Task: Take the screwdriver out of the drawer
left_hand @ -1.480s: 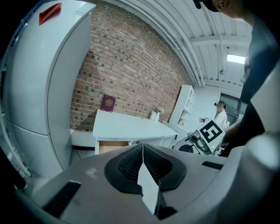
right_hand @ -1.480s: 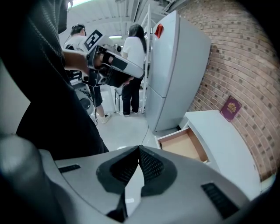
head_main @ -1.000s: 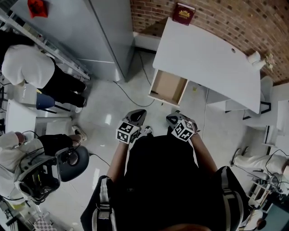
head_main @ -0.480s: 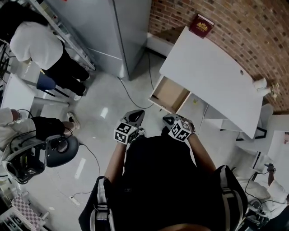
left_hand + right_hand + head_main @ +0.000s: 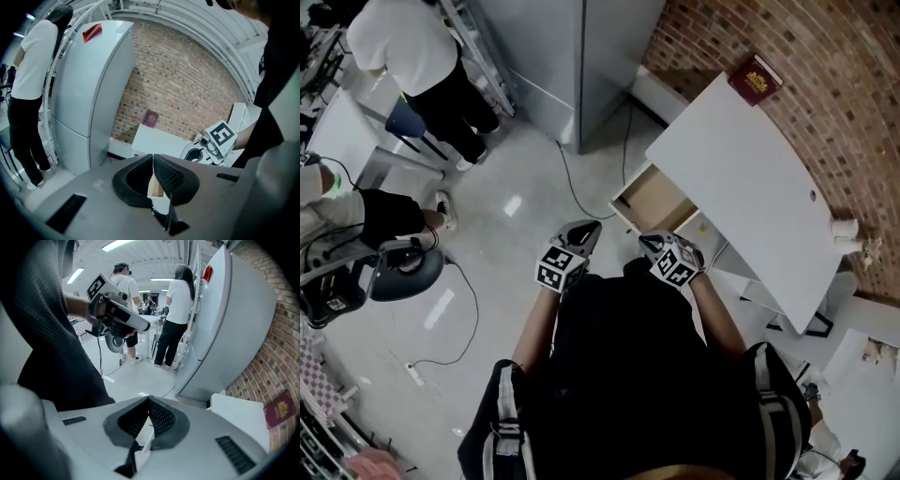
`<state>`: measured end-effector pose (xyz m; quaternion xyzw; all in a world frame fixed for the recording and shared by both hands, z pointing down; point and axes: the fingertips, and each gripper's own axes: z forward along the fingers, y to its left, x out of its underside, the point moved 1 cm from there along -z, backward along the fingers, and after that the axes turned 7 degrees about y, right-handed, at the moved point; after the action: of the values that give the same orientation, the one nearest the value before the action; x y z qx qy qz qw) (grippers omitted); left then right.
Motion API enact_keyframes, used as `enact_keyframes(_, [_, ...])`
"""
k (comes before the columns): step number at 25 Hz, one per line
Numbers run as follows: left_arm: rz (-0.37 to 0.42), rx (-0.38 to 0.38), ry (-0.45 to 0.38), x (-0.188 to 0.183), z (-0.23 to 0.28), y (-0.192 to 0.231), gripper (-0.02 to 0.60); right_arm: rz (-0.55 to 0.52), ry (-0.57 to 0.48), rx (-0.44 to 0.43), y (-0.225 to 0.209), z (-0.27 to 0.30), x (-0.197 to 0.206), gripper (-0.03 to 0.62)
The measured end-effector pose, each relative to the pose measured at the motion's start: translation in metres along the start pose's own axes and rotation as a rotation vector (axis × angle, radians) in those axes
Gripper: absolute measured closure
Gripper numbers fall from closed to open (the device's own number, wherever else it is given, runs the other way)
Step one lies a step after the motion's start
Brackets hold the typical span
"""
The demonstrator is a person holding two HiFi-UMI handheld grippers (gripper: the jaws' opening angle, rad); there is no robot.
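Note:
The white desk [image 5: 750, 169] has one drawer [image 5: 654, 199] pulled open, and its wooden bottom looks bare from the head view. No screwdriver shows in any view. My left gripper [image 5: 586, 230] and right gripper [image 5: 649, 242] are held close to my body, just short of the drawer's front, both over the floor. In the left gripper view the jaws of the left gripper [image 5: 153, 157] meet with nothing between them. The right gripper [image 5: 149, 399] is likewise shut and empty in its own view. Each gripper sees the other: the right gripper [image 5: 213, 143], the left gripper [image 5: 117, 315].
A tall grey cabinet [image 5: 572, 56] stands left of the desk, with a cable [image 5: 581, 187] on the floor before it. A dark red book [image 5: 756, 78] lies on the desk's far corner. People [image 5: 412, 47] stand at the left, and another sits by a chair [image 5: 398, 272].
The head view has swung, so the desk and drawer sit further right and turned. Both grippers stay shut near my body, about as far from the drawer as before.

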<state>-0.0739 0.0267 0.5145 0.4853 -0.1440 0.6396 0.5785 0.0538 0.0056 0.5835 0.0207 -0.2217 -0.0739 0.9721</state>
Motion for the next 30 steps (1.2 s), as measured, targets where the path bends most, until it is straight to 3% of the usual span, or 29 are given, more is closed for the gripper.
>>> enact_keyframes(12, [-0.083, -0.109, 0.015, 0.009, 0.003, 0.012, 0.565, -0.05, 0.009, -0.076, -0.039, 0.014, 0.012, 0.537])
enact_keyframes(30, [-0.225, -0.188, 0.036, 0.038, 0.033, 0.013, 0.565, 0.032, 0.055, -0.161, -0.086, 0.062, 0.058, 0.537])
